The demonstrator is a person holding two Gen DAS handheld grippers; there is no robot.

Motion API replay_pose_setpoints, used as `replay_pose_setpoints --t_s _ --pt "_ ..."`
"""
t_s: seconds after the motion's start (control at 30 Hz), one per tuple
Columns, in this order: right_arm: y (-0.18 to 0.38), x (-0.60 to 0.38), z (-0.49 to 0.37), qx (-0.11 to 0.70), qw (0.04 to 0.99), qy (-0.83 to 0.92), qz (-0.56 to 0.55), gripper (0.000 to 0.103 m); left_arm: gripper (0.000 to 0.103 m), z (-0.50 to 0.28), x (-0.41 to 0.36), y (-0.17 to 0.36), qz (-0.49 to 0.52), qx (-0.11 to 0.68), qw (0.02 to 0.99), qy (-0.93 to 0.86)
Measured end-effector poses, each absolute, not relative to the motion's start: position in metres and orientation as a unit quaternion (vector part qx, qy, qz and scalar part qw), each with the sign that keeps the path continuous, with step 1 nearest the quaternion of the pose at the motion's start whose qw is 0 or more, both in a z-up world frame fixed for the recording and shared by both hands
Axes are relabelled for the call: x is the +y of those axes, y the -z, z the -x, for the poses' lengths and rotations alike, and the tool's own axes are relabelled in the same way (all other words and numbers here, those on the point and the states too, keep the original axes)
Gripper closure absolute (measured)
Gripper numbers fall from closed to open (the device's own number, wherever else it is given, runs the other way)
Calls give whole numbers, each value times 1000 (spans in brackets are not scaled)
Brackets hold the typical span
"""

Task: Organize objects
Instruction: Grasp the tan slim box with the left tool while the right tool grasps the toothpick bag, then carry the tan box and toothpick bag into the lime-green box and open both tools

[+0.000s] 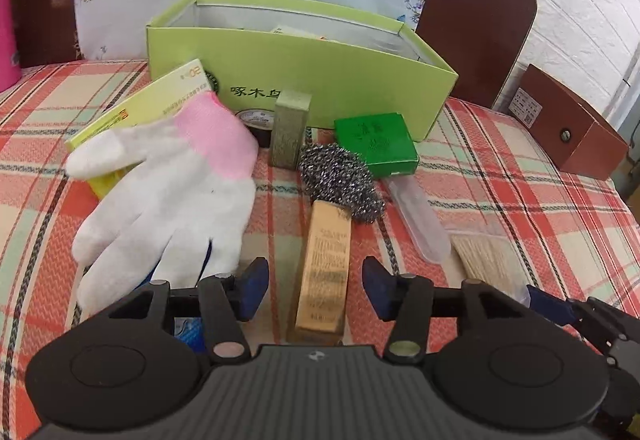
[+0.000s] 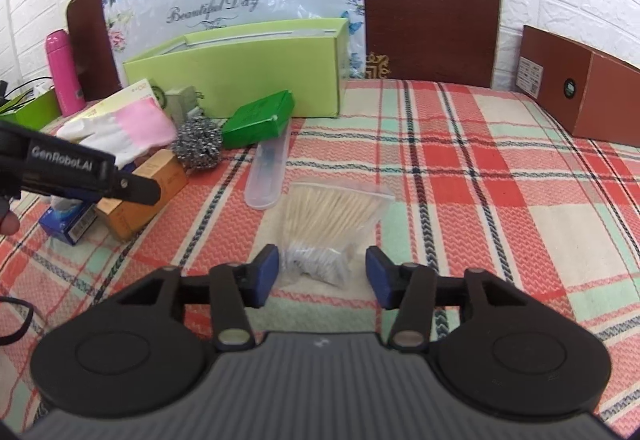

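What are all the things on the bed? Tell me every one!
open box: 1, light green, at the back of the checked cloth
glove: 1, white with pink cuff, left of the pile
flat packet: 1, yellow-green, under the glove
steel scourer: 1, silver, middle
small box: 1, dark green, before the open box
upright box: 1, olive, beside a tape roll
long box: 1, golden brown, between the left fingers
clear case: 1, see-through, beside the scourer
bag of cotton swabs: 1, pale sticks, between the right fingers
tissue pack: 1, blue, near left
flask: 1, pink, far left
brown box: 1, far right
left gripper: open
right gripper: open
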State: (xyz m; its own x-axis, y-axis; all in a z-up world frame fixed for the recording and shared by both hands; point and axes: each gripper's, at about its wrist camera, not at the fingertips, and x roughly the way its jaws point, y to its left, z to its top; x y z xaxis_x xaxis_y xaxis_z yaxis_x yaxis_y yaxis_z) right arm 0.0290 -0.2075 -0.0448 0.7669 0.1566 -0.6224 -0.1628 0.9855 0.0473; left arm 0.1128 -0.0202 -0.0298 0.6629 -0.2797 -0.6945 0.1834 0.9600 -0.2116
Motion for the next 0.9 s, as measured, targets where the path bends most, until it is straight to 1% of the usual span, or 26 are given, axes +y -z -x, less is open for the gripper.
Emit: replay_pose_setpoints --t_s 0.07,0.1,0.13,0.2,0.3,0.37,0.4,0.43,0.53,0.63,0.77,0.9 --pt "44 -209 -31 331 940 -83 -2 53 54 -114 -23 32 58 395 907 131" --pt "44 -209 -33 332 940 -82 -5 51 63 -113 -23 33 59 398 905 138" --pt "44 -209 -34 332 940 -81 -7 48 65 -112 -23 35 60 402 903 142" --pt "45 -207 -39 332 940 -81 -11 44 65 -110 -24 38 56 401 903 140" --pt "49 -203 -46 335 939 -83 -16 44 65 -110 -26 38 53 397 906 137" --pt "51 -199 -48 329 941 -77 -6 54 65 -111 -27 39 47 396 906 140" --pt "51 -197 -48 327 942 -77 1 67 71 -110 -27 39 42 395 907 140" --pt "51 -196 -47 327 941 -84 4 71 78 -109 -27 39 36 395 907 140" --pt "49 -197 -43 327 940 -97 5 75 78 -104 -22 34 52 400 902 157" --pt "43 -200 -36 317 943 -103 -1 77 78 -91 -19 23 50 385 905 172" --pt "23 -198 -31 276 955 -107 15 77 78 -83 -11 -1 61 358 912 189" --pt "-3 -194 -38 230 965 -120 35 77 78 -92 -2 -30 76 319 926 187"
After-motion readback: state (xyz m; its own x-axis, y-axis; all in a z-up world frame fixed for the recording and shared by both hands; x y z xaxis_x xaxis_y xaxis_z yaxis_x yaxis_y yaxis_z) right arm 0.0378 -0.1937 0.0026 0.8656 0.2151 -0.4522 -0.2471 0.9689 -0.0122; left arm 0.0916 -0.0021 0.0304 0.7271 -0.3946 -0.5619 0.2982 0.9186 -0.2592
